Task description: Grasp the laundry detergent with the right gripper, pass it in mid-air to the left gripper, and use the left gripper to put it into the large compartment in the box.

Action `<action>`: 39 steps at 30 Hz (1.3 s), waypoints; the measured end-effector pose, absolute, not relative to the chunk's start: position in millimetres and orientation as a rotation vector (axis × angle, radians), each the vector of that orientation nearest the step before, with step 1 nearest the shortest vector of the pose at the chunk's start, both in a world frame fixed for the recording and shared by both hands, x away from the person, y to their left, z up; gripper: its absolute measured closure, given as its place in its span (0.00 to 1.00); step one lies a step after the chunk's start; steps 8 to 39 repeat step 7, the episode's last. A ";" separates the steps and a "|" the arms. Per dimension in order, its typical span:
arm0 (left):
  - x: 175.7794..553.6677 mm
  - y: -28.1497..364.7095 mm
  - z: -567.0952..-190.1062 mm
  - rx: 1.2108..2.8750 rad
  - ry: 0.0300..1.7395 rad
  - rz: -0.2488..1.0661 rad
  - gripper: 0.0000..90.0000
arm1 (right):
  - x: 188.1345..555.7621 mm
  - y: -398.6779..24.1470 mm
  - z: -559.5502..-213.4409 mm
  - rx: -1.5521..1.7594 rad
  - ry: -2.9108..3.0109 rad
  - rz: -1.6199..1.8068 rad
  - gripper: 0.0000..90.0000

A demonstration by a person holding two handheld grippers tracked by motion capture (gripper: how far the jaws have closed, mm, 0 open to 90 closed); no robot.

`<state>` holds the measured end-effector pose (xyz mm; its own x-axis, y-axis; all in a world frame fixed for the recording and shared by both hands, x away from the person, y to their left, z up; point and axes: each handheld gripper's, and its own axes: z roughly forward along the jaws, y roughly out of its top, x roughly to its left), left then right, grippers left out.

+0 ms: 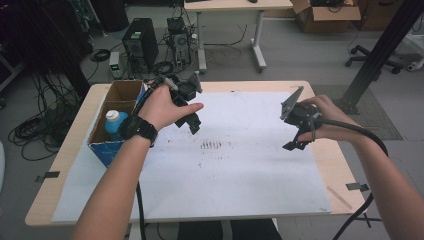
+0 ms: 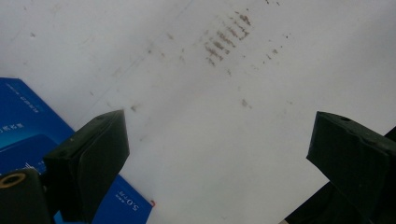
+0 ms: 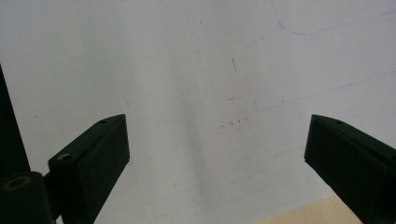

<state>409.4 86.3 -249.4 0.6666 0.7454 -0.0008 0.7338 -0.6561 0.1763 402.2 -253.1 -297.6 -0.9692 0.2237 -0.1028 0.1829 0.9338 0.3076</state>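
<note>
At the far left of the high view, an open cardboard box (image 1: 116,117) with a blue printed side is seen on the table's left edge, and a white-capped blue bottle (image 1: 114,123) is standing upright inside it. Just to the right, the left gripper (image 1: 191,121) is held above the white sheet (image 1: 235,175), beside the box, with its jaws spread wide and nothing between them. In the left gripper view the box's blue side (image 2: 28,135) is caught at the lower left, and only stained sheet is seen in the gap between the jaws. Mid-table, a patch of dark smudges (image 1: 210,145) is passed. Further right, the right gripper (image 1: 296,141) is poised over bare sheet, jaws likewise wide apart and empty. The bottle looks already boxed, so the placing is judged done; little seems left beyond pulling the hands clear.
</note>
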 end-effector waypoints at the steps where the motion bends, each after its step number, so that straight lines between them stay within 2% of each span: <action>1: 409.3 86.4 -249.2 2.719 1.215 0.105 0.06 | 402.3 -252.9 -297.6 0.311 2.955 0.450 0.08; 39: 408.8 86.6 -249.1 2.723 1.209 0.106 0.06 | 401.8 -251.3 -299.1 0.303 2.963 0.444 0.07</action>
